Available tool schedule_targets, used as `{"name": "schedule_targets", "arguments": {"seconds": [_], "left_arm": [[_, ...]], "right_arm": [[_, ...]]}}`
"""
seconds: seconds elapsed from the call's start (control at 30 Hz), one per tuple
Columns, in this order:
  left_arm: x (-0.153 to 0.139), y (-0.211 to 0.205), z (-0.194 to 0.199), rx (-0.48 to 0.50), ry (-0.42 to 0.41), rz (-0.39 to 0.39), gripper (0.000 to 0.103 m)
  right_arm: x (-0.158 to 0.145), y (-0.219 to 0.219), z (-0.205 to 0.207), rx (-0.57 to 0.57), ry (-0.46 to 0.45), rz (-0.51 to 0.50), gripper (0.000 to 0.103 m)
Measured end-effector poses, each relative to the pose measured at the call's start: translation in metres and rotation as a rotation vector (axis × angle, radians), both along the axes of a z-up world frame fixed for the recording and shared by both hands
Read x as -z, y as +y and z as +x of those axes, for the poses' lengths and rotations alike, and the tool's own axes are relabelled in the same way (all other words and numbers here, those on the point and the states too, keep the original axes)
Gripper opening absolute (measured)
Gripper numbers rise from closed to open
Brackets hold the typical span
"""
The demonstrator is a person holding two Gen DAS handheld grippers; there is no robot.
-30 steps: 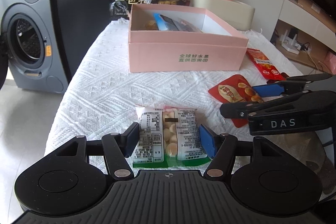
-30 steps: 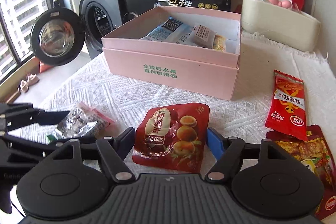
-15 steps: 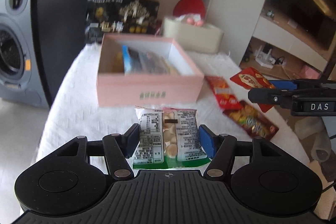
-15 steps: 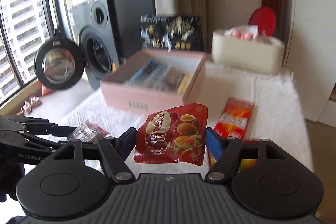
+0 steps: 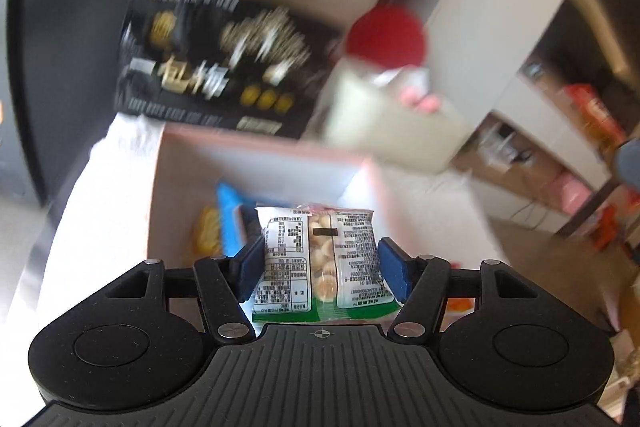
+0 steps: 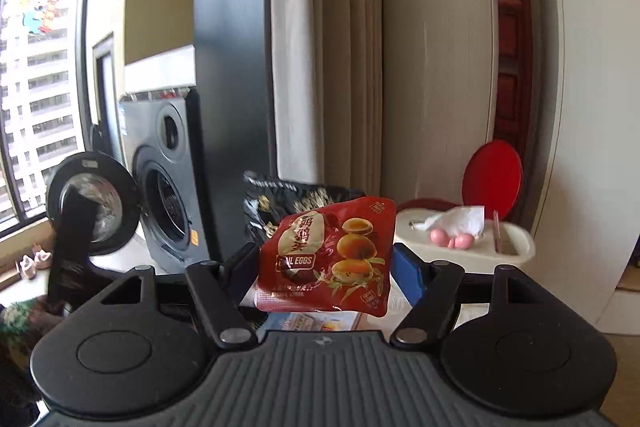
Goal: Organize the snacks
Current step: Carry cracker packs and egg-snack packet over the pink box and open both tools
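My left gripper (image 5: 320, 263) is shut on a white and green snack packet (image 5: 320, 259) and holds it over the open pink box (image 5: 160, 195), which has a blue packet (image 5: 228, 219) and a yellow one inside. My right gripper (image 6: 324, 267) is shut on a red quail egg packet (image 6: 328, 255) and holds it up in the air, tilted up toward the wall. The box is hidden in the right wrist view except for some packets (image 6: 316, 321) below the red one.
A black snack bag (image 5: 216, 67) stands behind the box, also in the right wrist view (image 6: 288, 195). A cream container (image 5: 392, 119) with a red lid (image 6: 492, 179) sits to the right. A washing machine (image 6: 168, 187) stands left. The white tablecloth (image 5: 92, 211) covers the table.
Both grippers lifted their packets off the table. The left one moved forward over the pink box. The right one rose and tilted up, so the table dropped out of its view.
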State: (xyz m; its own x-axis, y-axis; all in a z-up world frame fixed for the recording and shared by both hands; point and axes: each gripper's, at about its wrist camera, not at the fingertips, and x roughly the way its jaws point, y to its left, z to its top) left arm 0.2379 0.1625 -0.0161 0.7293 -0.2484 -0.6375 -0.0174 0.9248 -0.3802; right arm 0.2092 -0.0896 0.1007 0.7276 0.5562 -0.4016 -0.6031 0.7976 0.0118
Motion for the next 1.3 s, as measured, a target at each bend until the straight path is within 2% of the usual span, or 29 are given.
{"name": "schedule_targets", "arguments": {"seconds": [0.07, 0.13, 0.2, 0.27, 0.33, 0.4, 0.47, 0.6, 0.7, 0.77, 0.83, 0.9, 0.93, 0.97, 1.0, 1.03, 1.1, 1.2, 1.3], "left_arm": [[0.008, -0.001, -0.002, -0.013, -0.043, 0.048, 0.067], [0.005, 0.002, -0.011, -0.044, -0.112, 0.058, 0.067], [0.000, -0.001, -0.021, -0.026, -0.168, 0.112, 0.067], [0.002, -0.009, -0.025, 0.054, -0.149, 0.175, 0.067], [0.009, -0.021, -0.025, 0.146, -0.113, 0.218, 0.067], [0.014, -0.031, -0.029, 0.167, -0.128, 0.288, 0.069], [0.016, -0.033, -0.028, 0.127, -0.139, 0.354, 0.069], [0.015, -0.009, -0.016, -0.013, -0.099, 0.273, 0.067], [0.004, 0.006, -0.027, -0.100, -0.180, 0.178, 0.066], [-0.006, 0.009, -0.033, -0.109, -0.217, 0.128, 0.066], [-0.009, -0.001, -0.032, -0.036, -0.174, 0.146, 0.066], [-0.005, -0.022, -0.029, 0.045, -0.099, 0.246, 0.066], [-0.003, -0.032, -0.030, 0.042, -0.094, 0.308, 0.067], [-0.002, -0.037, -0.034, -0.003, -0.110, 0.345, 0.066], [-0.004, -0.036, -0.037, -0.060, -0.135, 0.338, 0.065], [-0.008, -0.031, -0.043, -0.118, -0.164, 0.294, 0.064], [-0.017, -0.023, -0.053, -0.170, -0.204, 0.209, 0.064], [-0.023, -0.034, -0.074, -0.133, -0.216, 0.204, 0.064], [-0.016, -0.058, -0.102, -0.040, -0.190, 0.194, 0.064]], "right_arm": [[0.014, 0.012, 0.019, 0.008, 0.052, -0.020, 0.072], [0.029, 0.022, 0.037, 0.005, 0.104, -0.026, 0.072], [0.046, 0.036, 0.056, 0.004, 0.162, -0.024, 0.072], [0.063, 0.050, 0.073, -0.012, 0.211, -0.014, 0.072], [0.075, 0.063, 0.086, -0.074, 0.244, 0.026, 0.072], [0.086, 0.074, 0.098, -0.103, 0.272, 0.040, 0.072], [0.089, 0.082, 0.102, -0.086, 0.286, 0.014, 0.072], [0.083, 0.060, 0.085, -0.069, 0.250, -0.005, 0.073], [0.080, 0.020, 0.067, -0.026, 0.199, -0.048, 0.077], [0.084, -0.012, 0.053, 0.028, 0.162, -0.099, 0.078], [0.093, -0.044, 0.036, 0.089, 0.147, -0.155, 0.079], [0.106, -0.071, 0.020, 0.143, 0.149, -0.215, 0.079], [0.111, -0.082, 0.012, 0.168, 0.153, -0.237, 0.079], [0.117, -0.095, 0.002, 0.190, 0.161, -0.247, 0.079], [0.121, -0.103, -0.005, 0.197, 0.175, -0.242, 0.079], [0.125, -0.112, -0.013, 0.196, 0.203, -0.221, 0.079], [0.133, -0.123, -0.026, 0.178, 0.256, -0.177, 0.079], [0.143, -0.125, -0.043, 0.156, 0.272, -0.159, 0.079], [0.153, -0.121, -0.055, 0.127, 0.268, -0.157, 0.079]]}}
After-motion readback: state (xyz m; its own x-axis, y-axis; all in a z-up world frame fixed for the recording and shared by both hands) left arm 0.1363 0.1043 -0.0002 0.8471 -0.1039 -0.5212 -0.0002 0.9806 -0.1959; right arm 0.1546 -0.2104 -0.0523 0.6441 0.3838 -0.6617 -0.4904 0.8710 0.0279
